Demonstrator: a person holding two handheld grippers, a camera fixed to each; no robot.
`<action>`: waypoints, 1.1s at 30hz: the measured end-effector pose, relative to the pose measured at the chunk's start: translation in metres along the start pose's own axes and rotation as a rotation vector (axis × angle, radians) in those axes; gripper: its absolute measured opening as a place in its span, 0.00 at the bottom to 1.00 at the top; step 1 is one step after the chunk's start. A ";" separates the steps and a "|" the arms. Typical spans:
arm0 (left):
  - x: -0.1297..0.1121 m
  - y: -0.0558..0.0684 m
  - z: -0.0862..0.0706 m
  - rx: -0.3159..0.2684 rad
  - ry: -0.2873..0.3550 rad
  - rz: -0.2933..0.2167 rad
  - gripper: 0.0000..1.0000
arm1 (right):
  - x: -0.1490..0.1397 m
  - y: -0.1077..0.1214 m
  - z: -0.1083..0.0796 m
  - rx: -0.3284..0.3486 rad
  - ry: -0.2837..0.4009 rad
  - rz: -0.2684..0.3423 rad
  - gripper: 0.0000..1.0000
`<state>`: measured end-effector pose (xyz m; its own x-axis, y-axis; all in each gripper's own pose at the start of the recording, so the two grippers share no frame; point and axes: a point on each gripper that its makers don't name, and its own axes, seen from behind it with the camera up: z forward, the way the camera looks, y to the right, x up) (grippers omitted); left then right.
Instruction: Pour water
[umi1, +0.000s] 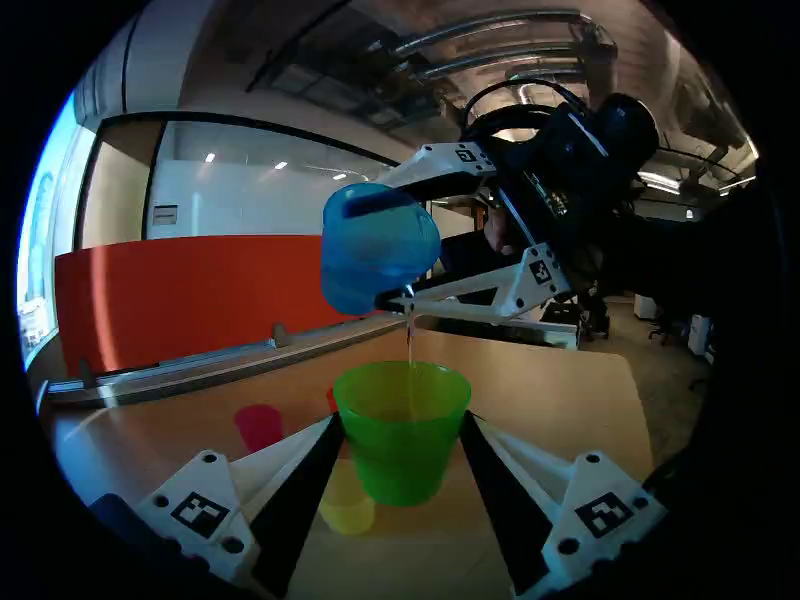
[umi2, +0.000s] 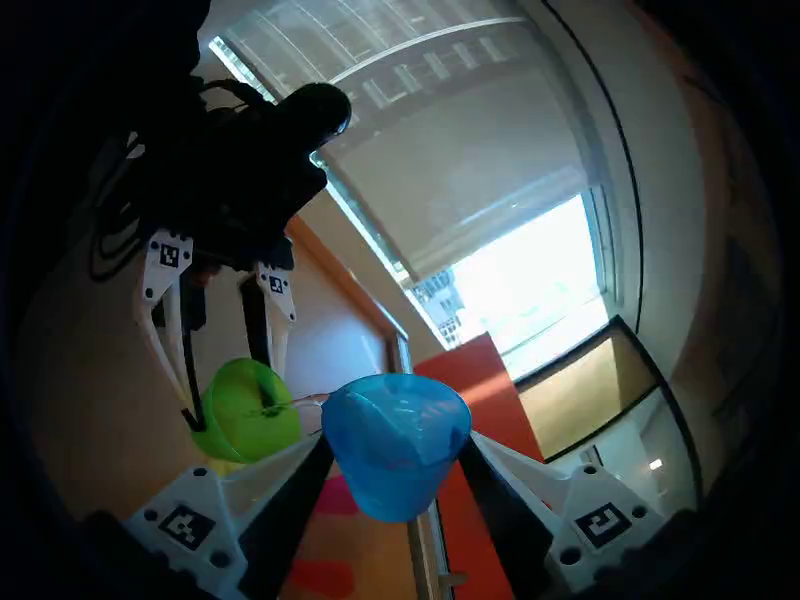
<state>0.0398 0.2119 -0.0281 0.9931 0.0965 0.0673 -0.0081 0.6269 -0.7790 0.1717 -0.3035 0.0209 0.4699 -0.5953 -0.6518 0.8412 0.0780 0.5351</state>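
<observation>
While clamped by right gripper (umi2: 395, 438), blue cup (umi2: 395, 475) mouth-down over upright green cup (umi1: 400, 455) (clamped by left gripper (umi1: 402, 420)).

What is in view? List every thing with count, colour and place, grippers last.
green cup: one, green, upright in the left gripper
blue cup: one, blue, tilted above the green cup, in the right gripper
water stream: one, thin, from the blue cup's lip into the green cup
pink cup: one, pink, on the table, left of the green cup
yellow cup: one, yellow, on the table, below the green cup's left side
table: one, light wood, under the cups
partition: one, orange-red, behind the table
left gripper: one, white and black, shut on the green cup
right gripper: one, white and black, shut on the blue cup
</observation>
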 end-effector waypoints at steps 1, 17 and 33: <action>0.000 0.000 0.000 0.000 0.000 0.000 0.83 | 0.000 0.000 0.000 0.000 -0.001 -0.002 0.89; 0.000 0.000 0.001 0.000 0.003 0.000 0.83 | 0.000 0.002 0.001 -0.005 -0.004 -0.024 0.89; 0.001 0.001 0.000 -0.003 0.006 -0.003 0.83 | -0.001 0.004 0.003 -0.012 -0.012 -0.057 0.89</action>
<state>0.0411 0.2129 -0.0284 0.9938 0.0902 0.0655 -0.0052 0.6248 -0.7807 0.1735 -0.3050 0.0255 0.4183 -0.6083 -0.6746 0.8694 0.0531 0.4912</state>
